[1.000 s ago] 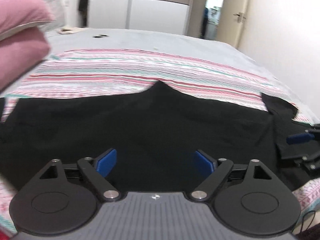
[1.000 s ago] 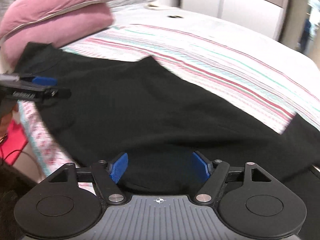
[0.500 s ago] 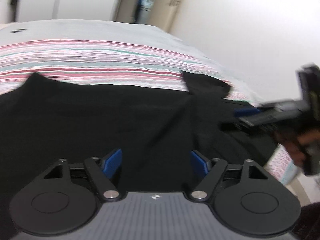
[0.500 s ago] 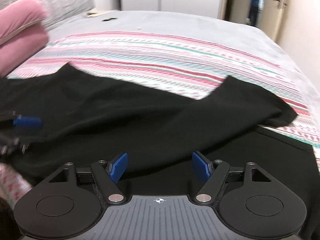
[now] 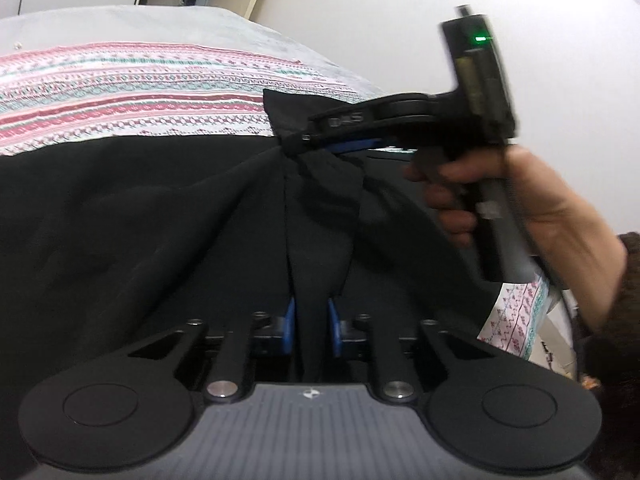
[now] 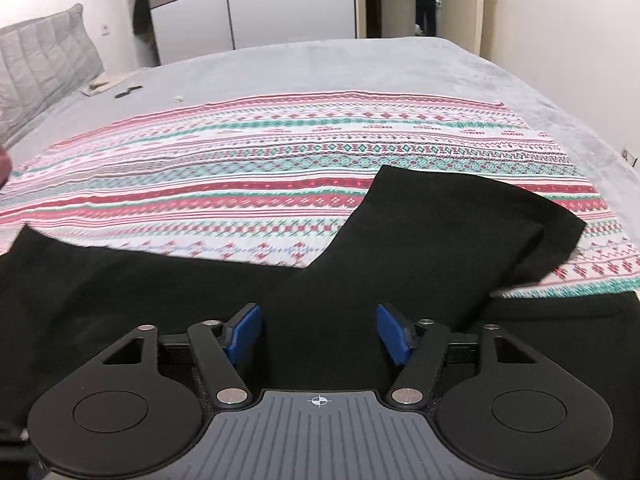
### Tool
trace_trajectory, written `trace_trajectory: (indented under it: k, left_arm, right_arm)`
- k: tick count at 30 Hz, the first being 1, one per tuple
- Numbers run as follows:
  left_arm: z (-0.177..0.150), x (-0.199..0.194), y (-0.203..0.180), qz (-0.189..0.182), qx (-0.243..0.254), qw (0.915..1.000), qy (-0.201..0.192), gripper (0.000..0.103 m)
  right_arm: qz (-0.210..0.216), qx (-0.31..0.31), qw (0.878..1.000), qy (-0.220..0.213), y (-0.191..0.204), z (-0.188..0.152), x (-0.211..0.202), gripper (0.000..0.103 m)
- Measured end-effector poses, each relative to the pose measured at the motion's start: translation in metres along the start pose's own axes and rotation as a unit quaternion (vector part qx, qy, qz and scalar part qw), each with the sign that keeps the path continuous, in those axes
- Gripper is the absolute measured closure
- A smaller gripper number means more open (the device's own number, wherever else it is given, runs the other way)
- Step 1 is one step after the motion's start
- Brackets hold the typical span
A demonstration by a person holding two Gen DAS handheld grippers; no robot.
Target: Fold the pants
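Observation:
Black pants [image 5: 160, 220] lie spread along the near side of the bed, one leg [image 6: 440, 220] folded over onto the rest. My left gripper [image 5: 311, 328] has its blue pads close together and still closing, pinching a raised ridge of the black cloth. Just beyond it, a hand [image 5: 520, 200] holds my right gripper [image 5: 298, 143] side-on at the leg's edge, where the cloth gathers into creases. In the right wrist view, the right gripper [image 6: 319, 332] has its pads well apart and closing slowly. Black cloth lies between them, with no visible pinch.
A pink, white and teal patterned blanket [image 6: 280, 160] lies under the pants on a grey bed cover [image 6: 320, 68]. There is a grey pillow [image 6: 40, 60] at far left. A wardrobe [image 6: 260, 8] and an open doorway with a person [image 6: 426, 0] stand behind. The bed's edge [image 5: 516, 320] drops off at right.
My left gripper swung right, up to the right gripper, and its pads closed from wide apart onto a fold of the pants. The right gripper turned right, so the pink pillow left its view.

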State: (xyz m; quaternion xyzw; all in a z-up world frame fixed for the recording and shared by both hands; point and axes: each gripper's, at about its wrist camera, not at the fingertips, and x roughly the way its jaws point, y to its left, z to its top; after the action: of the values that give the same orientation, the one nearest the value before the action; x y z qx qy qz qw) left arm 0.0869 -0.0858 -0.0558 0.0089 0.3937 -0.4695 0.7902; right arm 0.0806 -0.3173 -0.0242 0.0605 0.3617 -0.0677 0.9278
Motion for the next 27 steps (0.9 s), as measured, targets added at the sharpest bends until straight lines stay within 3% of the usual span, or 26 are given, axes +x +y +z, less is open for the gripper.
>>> trace_trajectory:
  k: [6, 8, 10, 14, 21, 27]
  left_arm:
    - [0.001, 0.010, -0.003, -0.016, 0.012, 0.9998, 0.003, 0.071]
    - [0.000, 0.010, -0.004, -0.017, 0.014, 0.9998, 0.001, 0.072]
    - [-0.001, 0.009, -0.005, -0.013, 0.017, 0.9998, -0.005, 0.073]
    - [-0.002, 0.001, -0.012, -0.005, 0.029, 0.9993, -0.025, 0.074]
    - [0.003, -0.022, -0.027, -0.028, 0.062, 0.9954, -0.068, 0.074]
    - [-0.008, -0.029, -0.050, -0.044, 0.107, 0.9916, -0.058, 0.074]
  right_arm:
    - [-0.016, 0.016, 0.999, -0.025, -0.002, 0.011, 0.027, 0.053]
    - [-0.027, 0.003, 0.999, -0.032, 0.000, 0.011, 0.034, 0.069]
    - [-0.027, -0.007, 0.999, -0.035, 0.002, 0.008, 0.038, 0.098]
    - [-0.043, -0.019, 0.998, -0.050, 0.001, 0.008, 0.024, 0.102]
    - [-0.071, -0.002, 0.995, -0.074, -0.037, 0.002, -0.049, 0.102]
    - [-0.079, 0.009, 0.995, -0.064, -0.065, -0.031, -0.112, 0.102]
